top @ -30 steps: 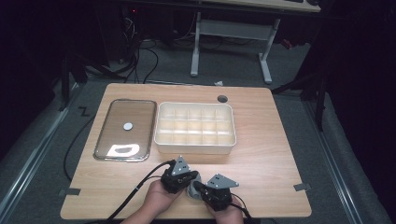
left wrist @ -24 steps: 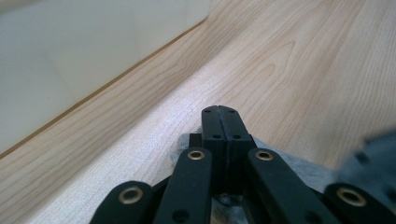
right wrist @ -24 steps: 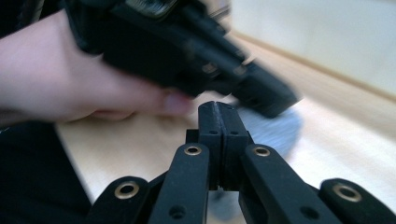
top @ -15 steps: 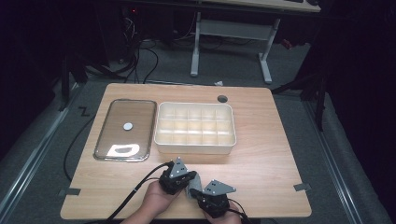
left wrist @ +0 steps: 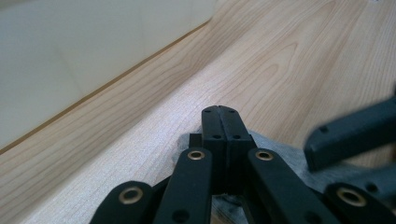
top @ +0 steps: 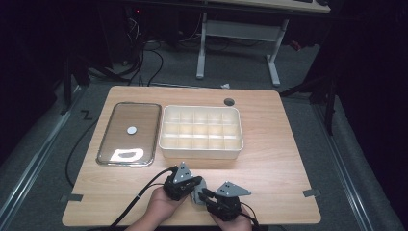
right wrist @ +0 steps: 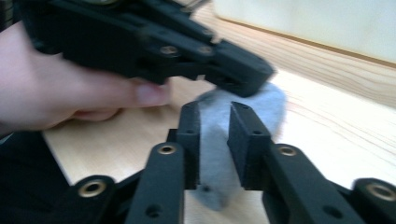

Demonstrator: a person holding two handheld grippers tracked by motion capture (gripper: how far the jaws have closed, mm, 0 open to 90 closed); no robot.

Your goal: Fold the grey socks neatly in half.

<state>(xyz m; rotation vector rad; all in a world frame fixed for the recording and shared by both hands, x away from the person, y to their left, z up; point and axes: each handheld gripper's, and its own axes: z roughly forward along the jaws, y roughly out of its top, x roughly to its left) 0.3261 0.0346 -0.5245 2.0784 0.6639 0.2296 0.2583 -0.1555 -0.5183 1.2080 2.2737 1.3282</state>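
While near the table's (top: 288, 168) front edge, left gripper (left wrist: 219, 114) pressed together on grey felt piece (right wrist: 219, 140); right gripper (right wrist: 218, 122) just spreading, straddling felt without pinching.

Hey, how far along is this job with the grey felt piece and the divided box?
Done: the lid lies beside the divided box, whose compartments look empty. In hand: the left tongs are shut on the grey felt piece at the table's near edge; the right tongs have just been opening, felt between their jaws. Left: probably carrying the felt to the box.
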